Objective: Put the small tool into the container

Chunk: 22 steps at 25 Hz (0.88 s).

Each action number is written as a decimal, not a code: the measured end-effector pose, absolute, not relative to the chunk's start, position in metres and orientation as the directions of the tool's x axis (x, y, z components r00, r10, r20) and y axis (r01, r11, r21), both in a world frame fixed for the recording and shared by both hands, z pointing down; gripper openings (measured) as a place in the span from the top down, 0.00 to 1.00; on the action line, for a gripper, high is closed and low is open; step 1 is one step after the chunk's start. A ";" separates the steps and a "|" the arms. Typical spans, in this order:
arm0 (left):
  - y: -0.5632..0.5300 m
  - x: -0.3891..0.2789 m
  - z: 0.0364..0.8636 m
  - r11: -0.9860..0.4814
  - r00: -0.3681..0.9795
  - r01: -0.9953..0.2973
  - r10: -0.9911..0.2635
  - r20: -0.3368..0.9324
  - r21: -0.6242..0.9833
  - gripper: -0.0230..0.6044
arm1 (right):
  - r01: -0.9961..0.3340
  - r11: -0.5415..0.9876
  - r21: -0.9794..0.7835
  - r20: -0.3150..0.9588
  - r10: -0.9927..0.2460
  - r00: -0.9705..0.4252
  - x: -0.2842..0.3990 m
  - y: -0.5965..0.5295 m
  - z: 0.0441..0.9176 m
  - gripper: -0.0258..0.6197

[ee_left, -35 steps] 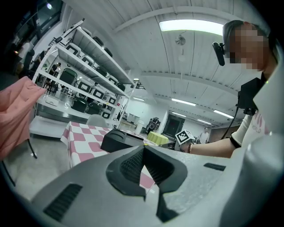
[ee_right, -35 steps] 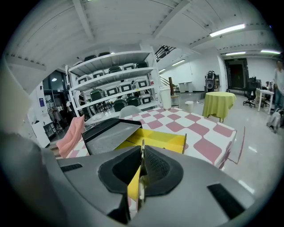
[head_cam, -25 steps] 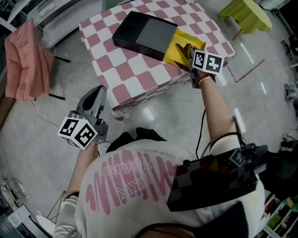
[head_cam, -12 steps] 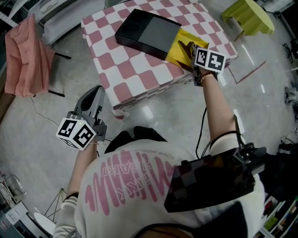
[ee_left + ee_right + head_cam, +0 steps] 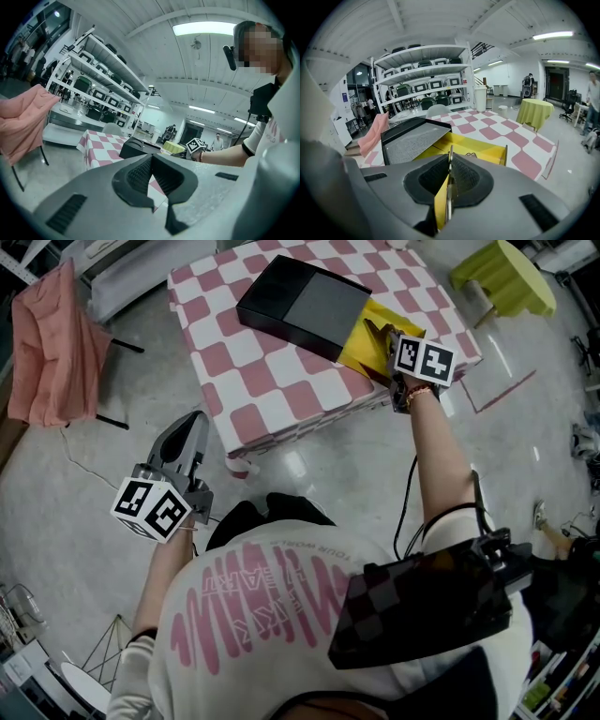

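Observation:
The container is a black box [image 5: 305,301] with a yellow drawer [image 5: 354,345] pulled out of its right end, on a pink-and-white checked table [image 5: 253,381]. My right gripper [image 5: 380,337] hangs over the drawer [image 5: 480,149], shut on a thin flat metal tool [image 5: 450,161] that stands edge-on between the pads. A small wiry item [image 5: 471,154] lies inside the drawer. My left gripper [image 5: 192,425] is held low off the table's near-left corner, over the floor. Its tips meet and nothing is between them [image 5: 150,158].
A pink cloth [image 5: 52,343] hangs over a chair at the far left. A lime-covered round table [image 5: 502,273] stands at the far right. Shelves with bins [image 5: 426,65] line the back wall. A cable [image 5: 408,493] runs along the floor by my right arm.

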<state>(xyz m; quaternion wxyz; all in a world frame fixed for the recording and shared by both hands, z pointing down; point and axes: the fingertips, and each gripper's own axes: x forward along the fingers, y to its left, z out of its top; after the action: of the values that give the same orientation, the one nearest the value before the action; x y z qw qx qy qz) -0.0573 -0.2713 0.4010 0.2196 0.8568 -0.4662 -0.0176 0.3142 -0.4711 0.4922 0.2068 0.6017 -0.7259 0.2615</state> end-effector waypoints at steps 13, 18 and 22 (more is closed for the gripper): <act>-0.270 -0.066 0.403 -0.446 0.541 -0.804 -0.823 0.172 0.394 0.95 | -0.981 0.176 -0.076 0.647 -0.741 -0.183 0.310 -0.471 0.503 0.92; -0.271 -0.064 0.401 -0.453 0.545 -0.803 -0.821 0.170 0.388 0.95 | -0.982 0.174 -0.068 0.654 -0.736 -0.176 0.312 -0.472 0.504 0.92; -0.272 -0.064 0.401 -0.453 0.545 -0.804 -0.821 0.172 0.386 0.95 | -0.983 0.170 -0.070 0.666 -0.725 -0.173 0.317 -0.472 0.507 0.92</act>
<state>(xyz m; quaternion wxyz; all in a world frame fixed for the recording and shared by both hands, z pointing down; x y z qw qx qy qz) -0.0644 -0.2720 0.4008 0.2153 0.8521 -0.4766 -0.0196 0.3170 -0.4723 0.5066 0.2526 0.5914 -0.7221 0.2551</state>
